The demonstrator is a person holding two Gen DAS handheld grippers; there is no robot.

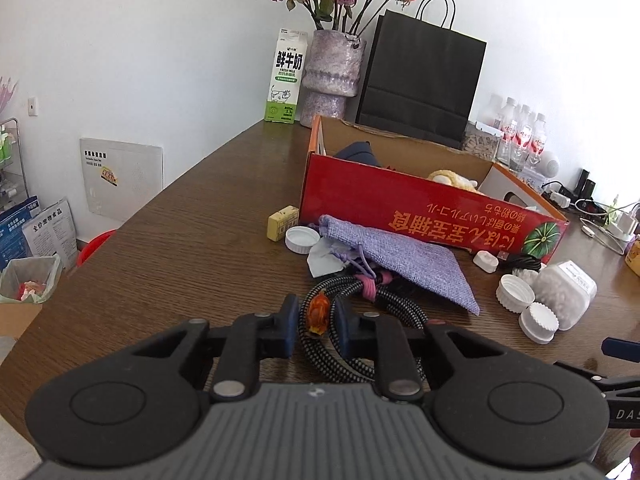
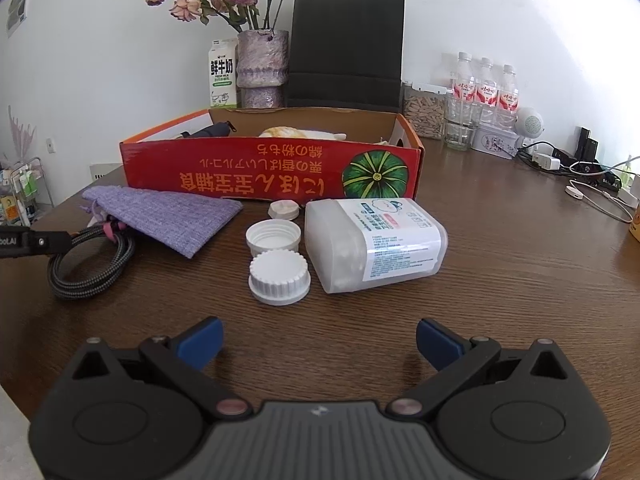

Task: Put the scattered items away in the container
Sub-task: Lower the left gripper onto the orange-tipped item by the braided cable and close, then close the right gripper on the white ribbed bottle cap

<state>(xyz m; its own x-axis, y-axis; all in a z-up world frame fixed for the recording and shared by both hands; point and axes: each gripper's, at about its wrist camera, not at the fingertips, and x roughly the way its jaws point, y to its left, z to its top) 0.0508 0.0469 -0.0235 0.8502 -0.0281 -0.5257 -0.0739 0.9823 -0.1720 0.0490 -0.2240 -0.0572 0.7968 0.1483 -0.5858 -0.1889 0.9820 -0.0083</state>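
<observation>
Brown wooden table (image 2: 500, 280), white wall behind. Red cardboard box (image 1: 420, 208): dark pouch, yellow plush inside. Left gripper (image 1: 316, 320) narrowed around small orange item (image 1: 318, 314), above coiled cable (image 1: 360, 300). Right gripper (image 2: 320, 340) wide open, empty, near white jar (image 2: 376, 240).

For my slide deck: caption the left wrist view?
Left gripper pinches a small orange item over a braided cable.

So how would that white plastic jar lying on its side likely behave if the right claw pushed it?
The jar looks boxy with flat sides, so it would probably slide rather than roll. It lies open, with caps loose beside it, so the white contents might spill. Its smooth plastic may slip on the table.
</observation>
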